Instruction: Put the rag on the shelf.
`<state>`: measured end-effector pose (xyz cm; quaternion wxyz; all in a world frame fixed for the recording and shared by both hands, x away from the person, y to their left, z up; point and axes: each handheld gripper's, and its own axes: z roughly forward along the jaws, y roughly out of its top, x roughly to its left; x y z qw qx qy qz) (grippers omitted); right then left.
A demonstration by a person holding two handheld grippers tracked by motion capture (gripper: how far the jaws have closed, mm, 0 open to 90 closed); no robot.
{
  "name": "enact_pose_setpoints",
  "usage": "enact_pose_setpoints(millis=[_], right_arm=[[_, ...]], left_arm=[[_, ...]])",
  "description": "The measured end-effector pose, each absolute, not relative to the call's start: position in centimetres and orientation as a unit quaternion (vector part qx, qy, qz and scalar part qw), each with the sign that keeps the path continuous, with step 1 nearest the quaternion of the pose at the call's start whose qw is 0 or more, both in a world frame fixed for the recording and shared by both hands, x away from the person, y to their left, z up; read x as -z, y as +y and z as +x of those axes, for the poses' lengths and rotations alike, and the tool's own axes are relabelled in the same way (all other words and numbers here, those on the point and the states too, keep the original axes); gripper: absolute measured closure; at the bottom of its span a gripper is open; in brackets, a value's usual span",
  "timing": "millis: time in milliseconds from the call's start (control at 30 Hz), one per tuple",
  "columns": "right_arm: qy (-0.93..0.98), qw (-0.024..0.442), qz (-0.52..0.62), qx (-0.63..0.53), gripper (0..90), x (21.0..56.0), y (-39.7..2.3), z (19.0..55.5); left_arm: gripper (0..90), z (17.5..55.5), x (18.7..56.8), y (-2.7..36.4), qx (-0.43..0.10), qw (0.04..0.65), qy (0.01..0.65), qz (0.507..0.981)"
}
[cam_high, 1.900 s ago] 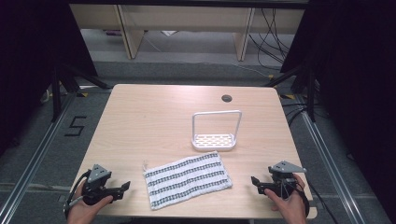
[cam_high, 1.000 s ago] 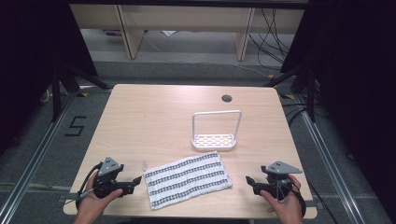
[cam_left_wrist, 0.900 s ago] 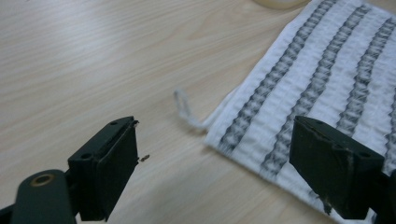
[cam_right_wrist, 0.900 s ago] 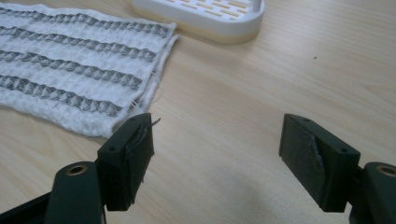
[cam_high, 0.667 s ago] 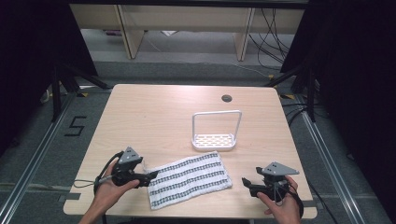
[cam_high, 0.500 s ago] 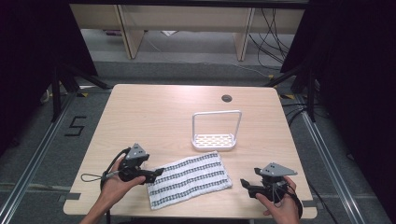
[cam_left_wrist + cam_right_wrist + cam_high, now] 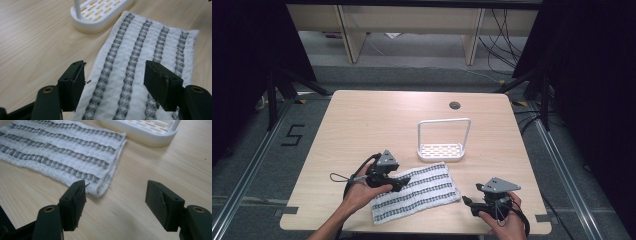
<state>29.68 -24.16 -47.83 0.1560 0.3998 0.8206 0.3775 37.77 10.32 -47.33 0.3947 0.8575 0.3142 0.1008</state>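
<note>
Wood-grain laminate table (image 7: 362, 125) is seen from above, with a round cable hole (image 7: 455, 105) near its far edge. On the grey floor to the left, a "5" (image 7: 292, 135) is marked in black tape. A white waffle-weave cloth (image 7: 424, 192) with dark stripes lies flat at the near middle of the table. Just beyond its far right corner stands a white slotted rack (image 7: 440, 150) with a tall wire handle; no brand or label can be read on either.

The left gripper (image 7: 113, 80) is held over the cloth's left end. Its jaws have just been closing but are parted, with cloth below the gap and nothing clamped.

The right gripper (image 7: 115, 196) is held near the cloth's near right corner, on bare table. Its jaws have also been closing, are parted and grip nothing.
</note>
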Motion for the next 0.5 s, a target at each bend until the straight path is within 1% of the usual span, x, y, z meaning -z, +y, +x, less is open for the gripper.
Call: enact_pose_setpoints(millis=[33,100,133,200,500], right_arm=[[0.823,0.162,0.391,-0.379,34.2,47.9,-24.1,29.7],[0.826,0.150,0.392,-0.376,34.7,47.9,-23.7,29.6],[0.827,0.159,0.384,-0.378,35.1,48.0,-23.7,29.6],[0.830,0.158,0.381,-0.375,35.4,48.0,-23.4,29.6],[0.837,0.143,0.381,-0.366,39.2,48.6,-22.4,29.6]], left_arm=[[33.9,37.9,47.3,10.0,-0.100,0.392,0.311,0.860],[35.8,38.3,47.3,9.0,-0.095,0.394,0.300,0.863],[37.0,38.5,47.3,8.6,-0.094,0.395,0.298,0.864],[38.2,39.0,47.4,7.7,-0.089,0.397,0.293,0.865],[43.4,40.5,47.6,3.4,-0.076,0.386,0.254,0.883]])
